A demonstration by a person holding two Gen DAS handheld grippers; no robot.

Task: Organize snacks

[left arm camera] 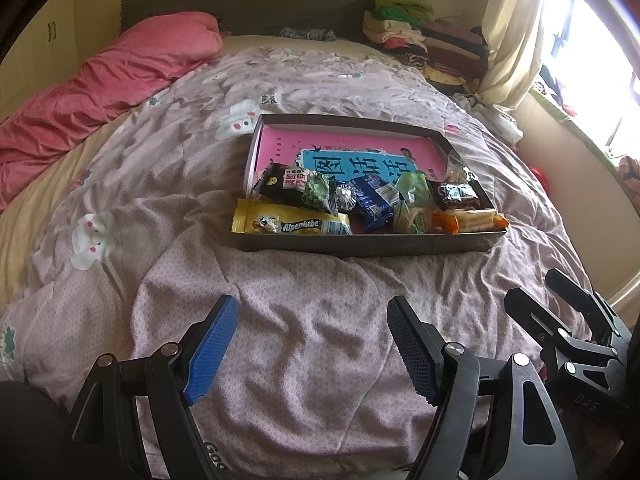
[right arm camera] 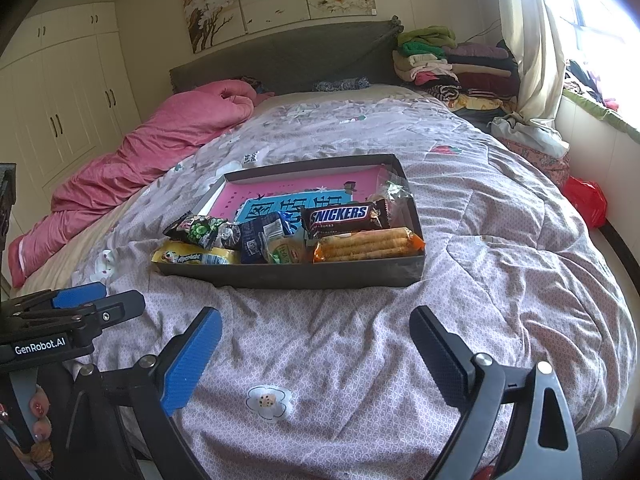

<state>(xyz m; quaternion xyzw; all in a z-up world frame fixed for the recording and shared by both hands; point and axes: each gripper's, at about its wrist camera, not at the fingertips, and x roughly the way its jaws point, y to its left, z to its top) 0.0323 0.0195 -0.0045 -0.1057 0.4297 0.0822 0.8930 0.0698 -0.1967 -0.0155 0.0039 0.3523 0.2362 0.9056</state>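
Observation:
A dark shallow box (left arm camera: 360,246) (right arm camera: 288,274) lies on the bed, with a pink and blue book in its far half. Several snacks fill its near half: a yellow Alpenliebe pack (left arm camera: 292,222) (right arm camera: 196,257), a green pea bag (left arm camera: 318,196) (right arm camera: 200,230), a blue packet (left arm camera: 374,200) (right arm camera: 260,240), a Snickers bar (left arm camera: 456,196) (right arm camera: 344,216) and an orange wafer-roll pack (left arm camera: 472,220) (right arm camera: 368,245). My left gripper (left arm camera: 312,344) is open and empty, near the bed's front. My right gripper (right arm camera: 316,352) is open and empty, beside it.
A pink quilt (left arm camera: 100,92) (right arm camera: 152,152) lies along the bed's left side. Folded clothes (left arm camera: 424,40) (right arm camera: 452,68) are stacked at the head, right. A curtain (right arm camera: 532,40) and window sill stand on the right. A red bag (right arm camera: 586,200) lies beside the bed.

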